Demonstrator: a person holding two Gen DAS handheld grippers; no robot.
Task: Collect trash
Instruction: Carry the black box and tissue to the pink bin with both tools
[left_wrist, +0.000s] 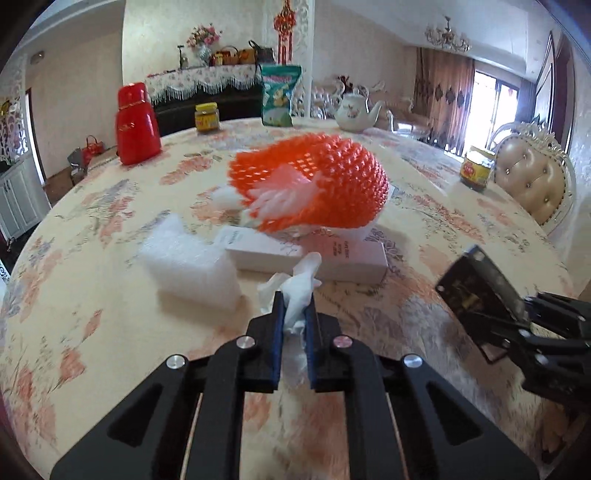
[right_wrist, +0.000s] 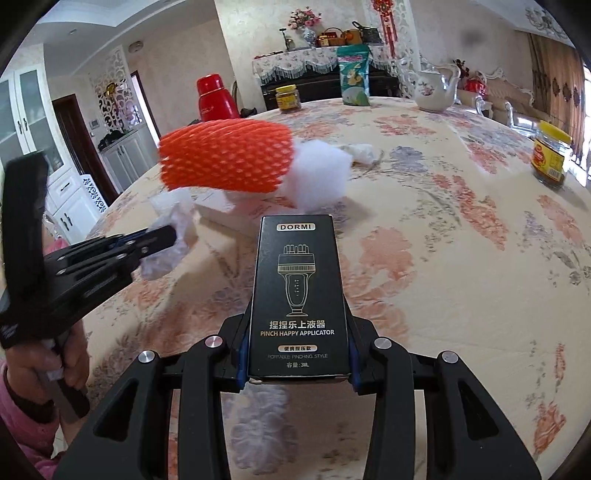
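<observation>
Already two pieces of trash are in hand: a crumpled tissue (left_wrist: 295, 295), soft and near weightless, pinched in the left gripper (left_wrist: 294, 325), and a stiff black box (right_wrist: 298, 295) clamped by its long sides in the right gripper (right_wrist: 298, 363), both held just above the counter (right_wrist: 461, 258). Beyond them lie an orange foam net (left_wrist: 325, 181) resting on a white box (left_wrist: 314, 254), and white foam padding (left_wrist: 188, 262) beside it. All look light and springy; the net would likely crush easily, so a pinch at its edge seems best.
</observation>
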